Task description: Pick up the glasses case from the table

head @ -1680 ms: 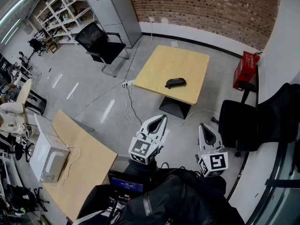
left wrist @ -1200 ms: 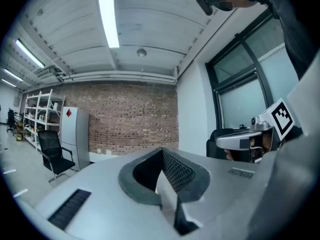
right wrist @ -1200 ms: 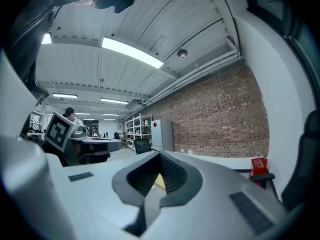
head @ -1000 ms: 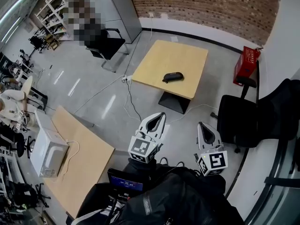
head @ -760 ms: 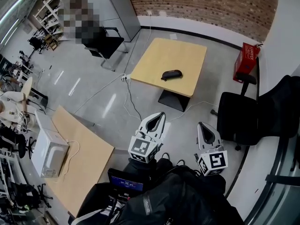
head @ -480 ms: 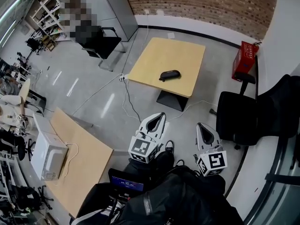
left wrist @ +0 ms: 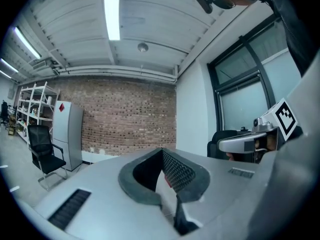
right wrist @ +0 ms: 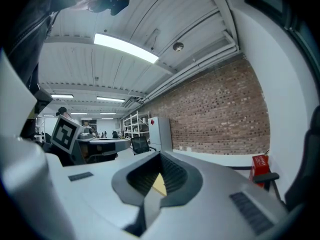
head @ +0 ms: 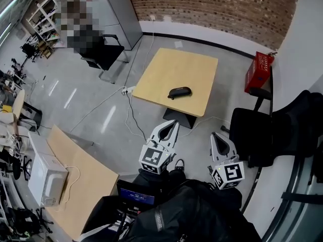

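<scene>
The black glasses case (head: 179,92) lies near the front edge of a square light-wood table (head: 166,67), well ahead of me across the grey floor. Both grippers are held level in front of the person's body, short of the table and apart from the case. My left gripper (head: 173,124) has its jaws together with nothing between them, as the left gripper view (left wrist: 162,184) also shows. My right gripper (head: 216,137) is shut and empty too; in the right gripper view (right wrist: 157,181) a sliver of the yellow table shows past its tips.
A black office chair (head: 252,132) stands right of the table, with a red crate (head: 257,72) behind it. Another black chair (head: 98,52) and a grey cabinet (head: 118,11) are at the back left. A white cable (head: 126,117) runs over the floor. A wooden board (head: 75,178) with a white box (head: 45,178) lies at the left.
The table and the case have slid lower and nearer in the head view as the person walked toward them. Both grippers kept their pose, shut and empty.
</scene>
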A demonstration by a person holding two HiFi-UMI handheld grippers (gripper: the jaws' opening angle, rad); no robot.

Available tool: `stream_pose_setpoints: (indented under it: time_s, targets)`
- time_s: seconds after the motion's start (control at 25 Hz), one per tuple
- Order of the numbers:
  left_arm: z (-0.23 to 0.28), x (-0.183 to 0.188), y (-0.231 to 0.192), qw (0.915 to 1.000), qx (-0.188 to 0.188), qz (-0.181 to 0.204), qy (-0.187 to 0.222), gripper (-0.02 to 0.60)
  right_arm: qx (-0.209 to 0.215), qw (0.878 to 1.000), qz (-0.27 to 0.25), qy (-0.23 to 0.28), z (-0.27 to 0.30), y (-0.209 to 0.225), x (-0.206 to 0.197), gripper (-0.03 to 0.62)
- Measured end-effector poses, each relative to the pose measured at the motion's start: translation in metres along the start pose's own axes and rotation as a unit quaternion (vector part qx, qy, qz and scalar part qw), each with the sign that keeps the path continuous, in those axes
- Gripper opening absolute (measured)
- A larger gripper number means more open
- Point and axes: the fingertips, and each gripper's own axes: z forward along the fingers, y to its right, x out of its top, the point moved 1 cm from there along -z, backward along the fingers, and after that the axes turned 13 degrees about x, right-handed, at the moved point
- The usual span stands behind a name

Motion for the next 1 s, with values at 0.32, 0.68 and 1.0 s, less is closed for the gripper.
stream_pose_setpoints:
  time_s: [0.32,0.68,1.0]
  targets:
    - [0.039,-0.005,-0.034,0.9997,-0.020,-0.007,-0.009,-0.002,-0.005,1.000,0.008,-0.009,0.053,0.015,0.001,0.002]
    - [0.070,-0.015,-0.079,0.9993,-0.014,-0.024,-0.024,-0.002,-0.003,1.000,0.015,-0.027,0.104,0.024,-0.004,0.002]
    - [0.088,-0.023,-0.090,0.9970,-0.050,-0.044,-0.041,-0.002,-0.007,0.999,0.021,-0.040,0.132,0.029,-0.010,0.002]
